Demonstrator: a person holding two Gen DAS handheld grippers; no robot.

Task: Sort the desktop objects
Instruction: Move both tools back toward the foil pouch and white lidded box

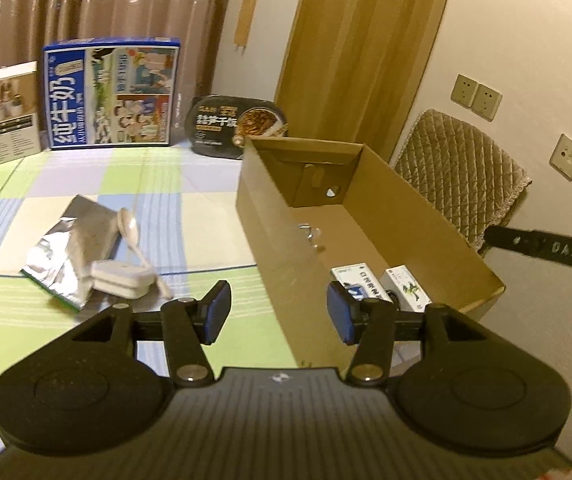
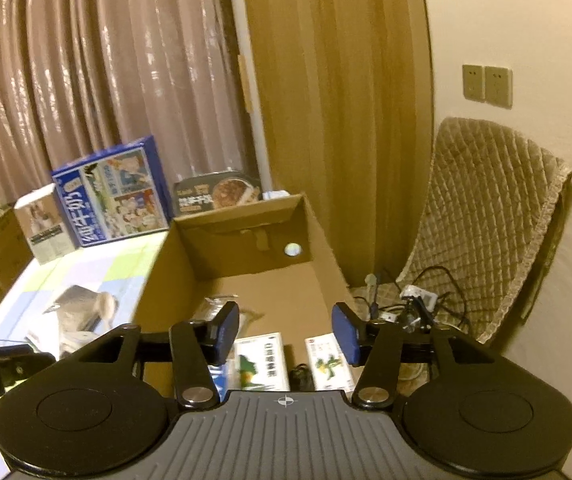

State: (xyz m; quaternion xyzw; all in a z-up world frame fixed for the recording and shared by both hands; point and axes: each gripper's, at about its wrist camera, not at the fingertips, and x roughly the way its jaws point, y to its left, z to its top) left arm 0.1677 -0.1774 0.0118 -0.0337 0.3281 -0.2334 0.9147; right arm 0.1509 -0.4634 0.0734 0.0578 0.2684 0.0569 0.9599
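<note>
Two small white printed cartons point(image 2: 262, 360) lie in the brown cardboard box point(image 2: 242, 220) at six o'clock; left gripper point(image 1: 279, 314) and right gripper point(image 2: 285, 336) gape, both empty.

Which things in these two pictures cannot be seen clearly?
- Small shiny metal object in the brown cardboard box: too small, left wrist view.
- White printed cartons: cut by the right gripper.
- Items under the silver foil pouch: blurred, right wrist view.

Pink curtains point(image 2: 86, 80), quilted chair point(image 2: 486, 220)
</note>
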